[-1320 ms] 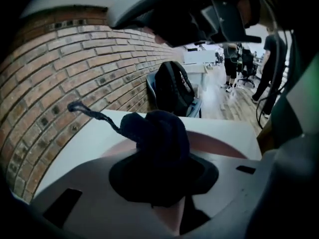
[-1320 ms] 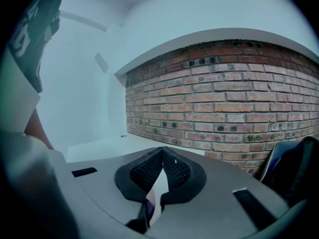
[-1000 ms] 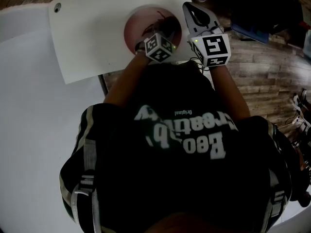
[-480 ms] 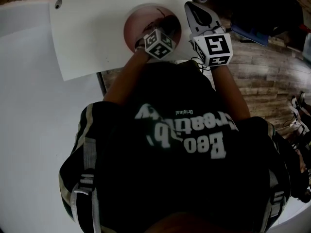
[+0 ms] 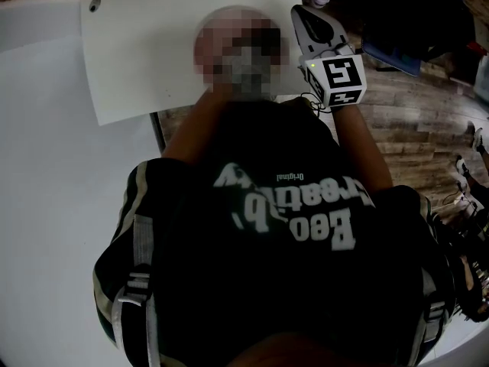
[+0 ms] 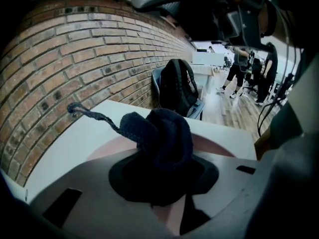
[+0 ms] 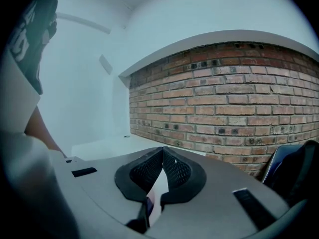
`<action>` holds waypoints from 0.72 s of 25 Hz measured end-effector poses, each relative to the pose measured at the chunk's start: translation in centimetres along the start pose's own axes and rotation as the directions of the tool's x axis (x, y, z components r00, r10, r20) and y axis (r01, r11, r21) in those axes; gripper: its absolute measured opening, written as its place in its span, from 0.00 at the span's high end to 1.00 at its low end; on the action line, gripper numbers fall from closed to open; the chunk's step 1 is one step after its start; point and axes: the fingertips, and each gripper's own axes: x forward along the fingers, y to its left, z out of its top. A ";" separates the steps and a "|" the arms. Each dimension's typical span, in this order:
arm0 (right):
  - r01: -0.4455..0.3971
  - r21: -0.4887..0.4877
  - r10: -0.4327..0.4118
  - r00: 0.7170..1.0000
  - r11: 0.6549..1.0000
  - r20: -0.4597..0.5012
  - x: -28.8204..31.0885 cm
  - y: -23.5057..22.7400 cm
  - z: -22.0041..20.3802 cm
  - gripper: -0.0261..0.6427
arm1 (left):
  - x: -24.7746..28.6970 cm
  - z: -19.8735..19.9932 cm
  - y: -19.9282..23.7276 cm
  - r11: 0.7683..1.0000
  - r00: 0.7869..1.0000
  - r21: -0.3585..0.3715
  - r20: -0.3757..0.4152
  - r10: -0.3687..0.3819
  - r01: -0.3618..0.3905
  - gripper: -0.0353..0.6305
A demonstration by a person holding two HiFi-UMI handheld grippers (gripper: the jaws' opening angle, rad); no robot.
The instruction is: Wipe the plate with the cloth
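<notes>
The left gripper (image 6: pixel 162 178) has crept slightly farther over the pink plate (image 6: pixel 102 151), pinching the bunched dark cloth (image 6: pixel 159 133) above the plate's middle, so wiping seems underway but unfinished, while the right gripper (image 7: pixel 162 156), pressed together on nothing, sits right of the plate, white table (image 5: pixel 153 52) beneath, brick wall (image 6: pixel 75 59) beyond.

A red brick wall (image 6: pixel 75 59) runs behind the white desk (image 5: pixel 168 52). Wooden plank floor (image 5: pixel 412 121) stretches away to the right. A black backpack (image 6: pixel 177 86) sits on a dark chair (image 6: pixel 199 109).
</notes>
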 end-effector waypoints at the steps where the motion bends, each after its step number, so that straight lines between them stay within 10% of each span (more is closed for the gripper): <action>1: 0.000 -0.002 0.000 1.000 1.000 0.002 0.0 -0.1 0.1 0.97 | 0.0 0.1 0.0 1.000 1.000 0.001 0.000 -0.002 0.002 0.76; 18: -0.021 -0.034 0.022 1.000 0.999 0.016 0.2 1.0 1.2 0.97 | -0.1 0.3 0.0 0.999 1.000 0.041 -0.012 0.005 -0.004 0.75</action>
